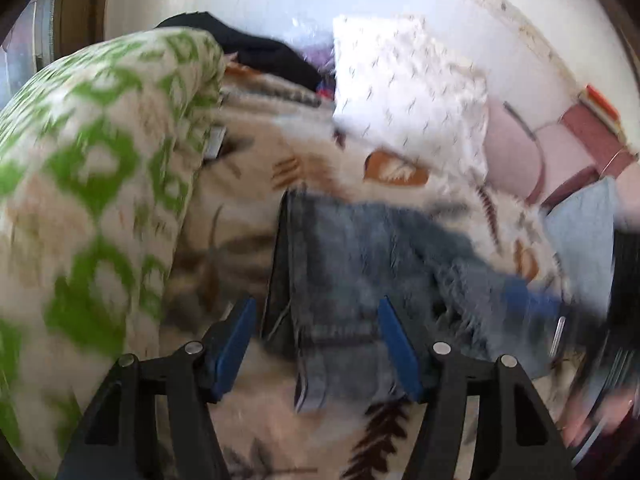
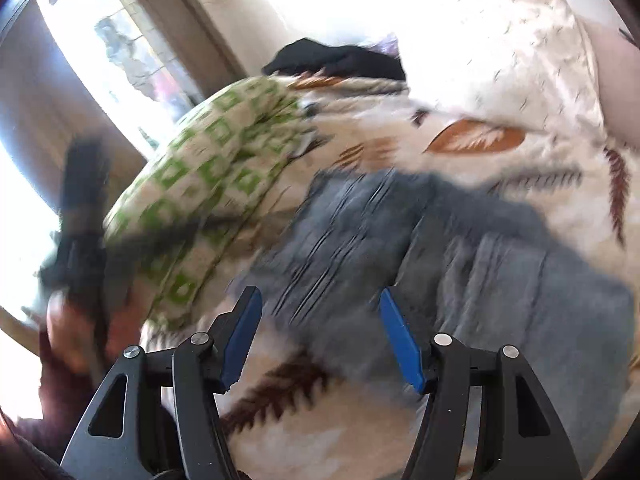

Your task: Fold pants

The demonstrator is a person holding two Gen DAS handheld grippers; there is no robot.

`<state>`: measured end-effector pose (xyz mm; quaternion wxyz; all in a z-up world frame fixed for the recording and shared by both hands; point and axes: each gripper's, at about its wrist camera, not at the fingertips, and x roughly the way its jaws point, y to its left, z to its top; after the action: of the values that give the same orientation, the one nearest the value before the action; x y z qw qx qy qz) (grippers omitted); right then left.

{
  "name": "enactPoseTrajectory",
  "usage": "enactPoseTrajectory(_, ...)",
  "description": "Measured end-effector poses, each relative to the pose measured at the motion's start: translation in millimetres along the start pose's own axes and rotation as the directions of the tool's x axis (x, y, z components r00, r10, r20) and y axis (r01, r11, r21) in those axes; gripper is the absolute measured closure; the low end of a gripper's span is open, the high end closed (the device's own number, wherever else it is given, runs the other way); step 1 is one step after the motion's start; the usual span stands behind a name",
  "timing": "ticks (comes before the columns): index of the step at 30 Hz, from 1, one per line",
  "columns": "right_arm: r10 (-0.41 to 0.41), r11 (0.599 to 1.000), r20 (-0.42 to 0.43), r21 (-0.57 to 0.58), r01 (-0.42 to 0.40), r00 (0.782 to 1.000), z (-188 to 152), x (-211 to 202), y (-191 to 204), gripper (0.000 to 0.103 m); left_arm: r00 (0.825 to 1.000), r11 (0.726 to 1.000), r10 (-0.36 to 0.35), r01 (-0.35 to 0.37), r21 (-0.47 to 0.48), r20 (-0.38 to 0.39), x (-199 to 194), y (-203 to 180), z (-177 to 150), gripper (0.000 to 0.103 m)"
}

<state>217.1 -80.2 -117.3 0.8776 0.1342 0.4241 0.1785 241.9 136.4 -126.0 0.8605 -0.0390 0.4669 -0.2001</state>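
Observation:
Blue denim pants [image 1: 360, 252] lie folded over on a cream blanket with feather prints [image 1: 248, 176]. In the left wrist view my left gripper [image 1: 317, 302] hovers over their near end, blue pads apart and touching nothing. The right wrist view shows the same pants [image 2: 460, 248] as a rumpled grey-blue heap, with my right gripper [image 2: 320, 291] open above their near edge and nothing held. The left gripper [image 2: 80, 240] appears there as a dark blur at the left, with a hand below it. Both views are smeared by motion.
A bulky green-and-white patterned quilt [image 1: 92, 184] rises at the left, close to the pants. A white pillow [image 1: 408, 96] and a dark garment [image 1: 256, 52] lie at the far side. A pale blue cloth [image 1: 580, 240] sits at the right. A window [image 2: 120, 48] is behind.

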Motion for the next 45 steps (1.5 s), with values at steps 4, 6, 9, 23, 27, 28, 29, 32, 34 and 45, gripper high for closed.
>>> enactPoseTrajectory(4,0.01,0.999,-0.054,0.049,-0.007,0.998,55.3,13.9,-21.6,0.036,0.998,0.999,0.043,-0.043,-0.001,-0.053,17.3,0.0,-20.2,0.035)
enactPoseTrajectory(6,0.03,0.997,-0.096,0.073,-0.023,0.995,77.5,33.3,-21.0,0.035,0.997,0.999,0.035,-0.037,-0.032,-0.076,27.7,4.7,-25.5,0.035)
enactPoseTrajectory(9,0.028,0.996,-0.188,0.093,-0.011,0.982,102.8,80.7,-12.4,0.035,0.997,0.997,0.033,-0.037,-0.067,-0.064,36.1,10.0,-27.4,0.035)
enactPoseTrajectory(23,-0.223,0.969,-0.382,-0.192,0.159,0.897,125.1,223.8,12.7,0.03,0.997,0.993,0.015,-0.023,-0.116,-0.07,67.4,20.2,-26.7,0.02)
enactPoseTrajectory(27,-0.292,0.941,-0.367,-0.274,0.197,0.884,111.9,236.8,9.9,0.053,0.998,0.994,-0.018,0.012,-0.108,-0.061,73.8,20.4,-24.1,0.028)
enactPoseTrajectory(28,-0.297,0.939,-0.363,-0.277,0.202,0.883,111.0,234.8,9.0,0.068,0.998,0.994,-0.032,0.025,-0.107,-0.059,75.6,20.0,-23.7,0.038)
enactPoseTrajectory(29,-0.298,0.941,-0.366,-0.265,0.208,0.881,112.3,232.6,7.0,0.085,0.998,0.994,-0.041,0.036,-0.101,-0.052,77.5,19.5,-23.2,0.053)
enactPoseTrajectory(32,-0.296,0.95,-0.369,-0.208,0.233,0.881,117.2,221.3,-5.2,0.092,0.989,0.985,-0.134,0.127,-0.114,-0.06,87.2,18.3,-21.7,0.077)
enactPoseTrajectory(34,-0.305,0.949,-0.354,-0.195,0.249,0.884,117.0,211.8,-10.6,0.093,0.988,0.984,-0.146,0.14,-0.109,-0.055,90.4,16.9,-21.0,0.079)
enactPoseTrajectory(45,-0.168,0.986,-0.196,-0.014,0.169,0.966,118.1,133.6,-23.0,0.093,0.969,0.952,-0.245,0.247,-0.179,0.036,60.4,19.7,-16.8,0.081)
